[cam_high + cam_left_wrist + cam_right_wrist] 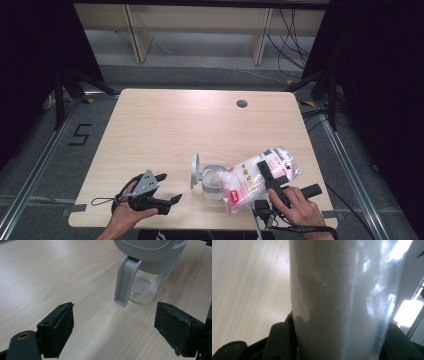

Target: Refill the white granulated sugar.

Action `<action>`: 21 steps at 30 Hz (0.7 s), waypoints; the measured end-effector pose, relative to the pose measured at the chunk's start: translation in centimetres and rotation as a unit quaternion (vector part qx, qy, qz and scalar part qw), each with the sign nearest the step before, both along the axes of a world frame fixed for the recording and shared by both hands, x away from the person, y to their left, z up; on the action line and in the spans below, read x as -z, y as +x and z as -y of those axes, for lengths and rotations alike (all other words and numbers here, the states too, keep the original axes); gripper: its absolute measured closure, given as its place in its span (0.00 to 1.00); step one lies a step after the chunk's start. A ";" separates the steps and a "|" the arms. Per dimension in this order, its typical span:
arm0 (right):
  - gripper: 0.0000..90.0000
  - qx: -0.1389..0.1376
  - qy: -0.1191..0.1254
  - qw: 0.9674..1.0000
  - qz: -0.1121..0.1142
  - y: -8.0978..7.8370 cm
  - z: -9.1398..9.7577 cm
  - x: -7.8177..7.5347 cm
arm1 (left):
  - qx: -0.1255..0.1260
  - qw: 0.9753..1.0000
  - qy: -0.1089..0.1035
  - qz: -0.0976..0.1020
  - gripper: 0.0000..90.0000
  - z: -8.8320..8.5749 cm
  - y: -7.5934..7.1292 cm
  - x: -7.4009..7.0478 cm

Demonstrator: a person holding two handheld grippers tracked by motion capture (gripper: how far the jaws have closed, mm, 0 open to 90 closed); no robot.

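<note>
On the worktop (165, 125), the right gripper (270, 177) clamps a bag (250, 182) at the jar's (212, 182) three o'clock; the left gripper (167, 187) gapes empty at nine.

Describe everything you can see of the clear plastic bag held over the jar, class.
The bag is clear plastic with red and black printing, filled with a fine white powder or grains. It looks plump and soft. It lies tilted, its lower end over the open glass jar, its upper end toward the table's right edge. The right claw is shut on its middle, the black jaws pressing both sides. Whether it touches the jar is unclear.
</note>
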State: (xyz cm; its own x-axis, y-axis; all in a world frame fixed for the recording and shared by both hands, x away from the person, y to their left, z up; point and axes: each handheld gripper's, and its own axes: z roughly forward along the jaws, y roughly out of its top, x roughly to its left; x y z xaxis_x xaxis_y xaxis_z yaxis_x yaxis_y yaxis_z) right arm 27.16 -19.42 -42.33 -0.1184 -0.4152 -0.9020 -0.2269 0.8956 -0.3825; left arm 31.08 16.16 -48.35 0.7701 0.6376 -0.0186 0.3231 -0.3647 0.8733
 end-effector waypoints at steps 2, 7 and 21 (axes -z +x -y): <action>0.58 0.000 0.002 1.000 0.001 0.0 0.1 -0.1 | 0.001 1.000 0.001 0.001 0.17 0.0 0.0 0.0; 0.58 0.008 0.010 1.000 0.002 -0.1 0.4 -0.2 | -0.001 1.000 -0.005 0.001 0.17 0.0 0.0 0.0; 0.58 -0.005 0.005 1.000 0.001 -1.1 0.4 -0.2 | 0.001 1.000 -0.001 0.002 0.17 0.0 0.0 0.0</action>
State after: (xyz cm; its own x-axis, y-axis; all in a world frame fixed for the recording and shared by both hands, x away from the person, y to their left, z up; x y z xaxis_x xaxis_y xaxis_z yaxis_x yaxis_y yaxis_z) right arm 26.05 -19.80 -42.15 -0.1117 -0.4081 -0.9061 -0.2354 0.8967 -0.3748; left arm 31.09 16.20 -48.33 0.7717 0.6357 -0.0173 0.3187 -0.3630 0.8756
